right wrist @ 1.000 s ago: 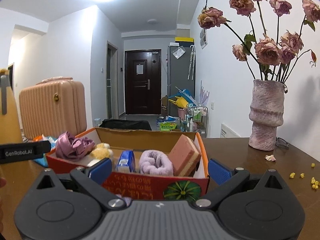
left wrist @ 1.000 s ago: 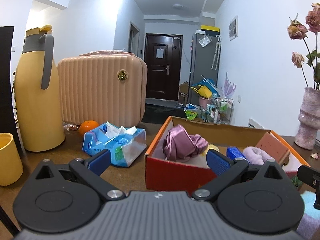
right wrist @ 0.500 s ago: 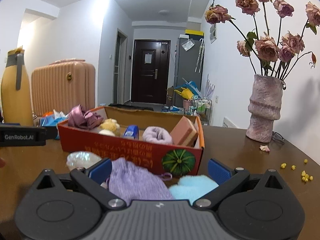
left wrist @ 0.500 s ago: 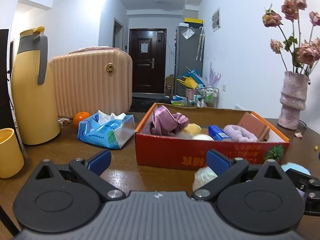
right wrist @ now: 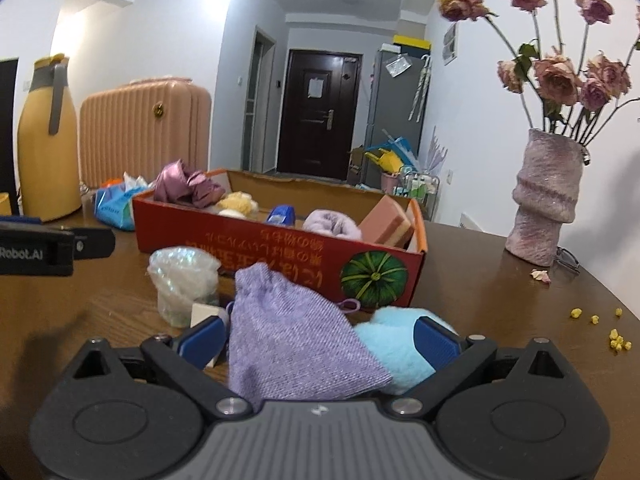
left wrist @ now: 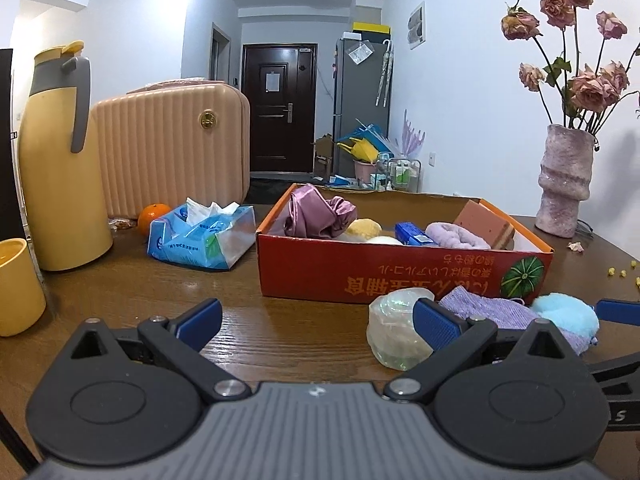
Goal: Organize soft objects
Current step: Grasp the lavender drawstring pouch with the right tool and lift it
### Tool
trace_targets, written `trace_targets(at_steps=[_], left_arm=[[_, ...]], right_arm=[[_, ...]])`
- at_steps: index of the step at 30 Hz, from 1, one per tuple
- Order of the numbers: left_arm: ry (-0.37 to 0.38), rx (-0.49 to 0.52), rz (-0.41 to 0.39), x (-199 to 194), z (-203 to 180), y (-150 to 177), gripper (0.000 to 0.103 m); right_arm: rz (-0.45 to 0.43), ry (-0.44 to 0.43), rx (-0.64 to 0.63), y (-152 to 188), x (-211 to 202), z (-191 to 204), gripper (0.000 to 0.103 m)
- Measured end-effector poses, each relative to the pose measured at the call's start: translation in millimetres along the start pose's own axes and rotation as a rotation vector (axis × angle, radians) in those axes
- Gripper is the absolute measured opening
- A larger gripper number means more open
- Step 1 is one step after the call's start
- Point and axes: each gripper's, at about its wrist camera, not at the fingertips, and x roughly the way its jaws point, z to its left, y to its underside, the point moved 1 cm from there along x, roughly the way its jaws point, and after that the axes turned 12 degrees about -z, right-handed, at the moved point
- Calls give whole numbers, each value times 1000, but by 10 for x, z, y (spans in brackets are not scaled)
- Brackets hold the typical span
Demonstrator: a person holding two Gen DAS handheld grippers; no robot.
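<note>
A red cardboard box [left wrist: 400,276] [right wrist: 280,240] on the wooden table holds soft things: a purple satin cloth [left wrist: 316,212], a lilac roll [left wrist: 456,236] and a pink sponge [left wrist: 488,224]. In front of it lie a clear iridescent pouch [left wrist: 394,332] [right wrist: 184,280], a lilac knit pouch [right wrist: 296,340] [left wrist: 492,312] and a light blue fluffy puff [right wrist: 396,344] [left wrist: 564,312]. My left gripper [left wrist: 316,320] is open and empty, its right finger beside the clear pouch. My right gripper [right wrist: 318,338] is open, its fingers either side of the lilac pouch and the puff.
A tissue pack [left wrist: 204,236], an orange [left wrist: 154,216], a yellow jug [left wrist: 60,168], a yellow cup [left wrist: 16,288] and a pink case [left wrist: 172,148] stand at the left. A vase of dried roses [right wrist: 544,208] stands at the right, with yellow crumbs [right wrist: 600,324] near it.
Both grippers have drawn back from the box and lowered. The three loose soft things in front of the box have come into view, and the right gripper now straddles two of them.
</note>
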Motion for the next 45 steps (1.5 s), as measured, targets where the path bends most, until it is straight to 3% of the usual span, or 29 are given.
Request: trace_targets(at_steps=[12, 17, 21, 24, 45], left_arm=[[22, -8, 23, 36, -8, 21, 103], [19, -8, 33, 57, -6, 36, 103], [19, -9, 45, 79, -6, 50, 103], [18, -10, 51, 91, -3, 58, 103], [45, 11, 78, 122, -97, 110, 103]], right_arm=[[87, -45, -28, 80, 262, 93, 90], [129, -83, -5, 88, 387, 87, 75], [136, -100, -3, 100, 401, 101, 53], [129, -104, 8, 97, 376, 86, 43], [-50, -13, 106, -141, 58, -233, 40]])
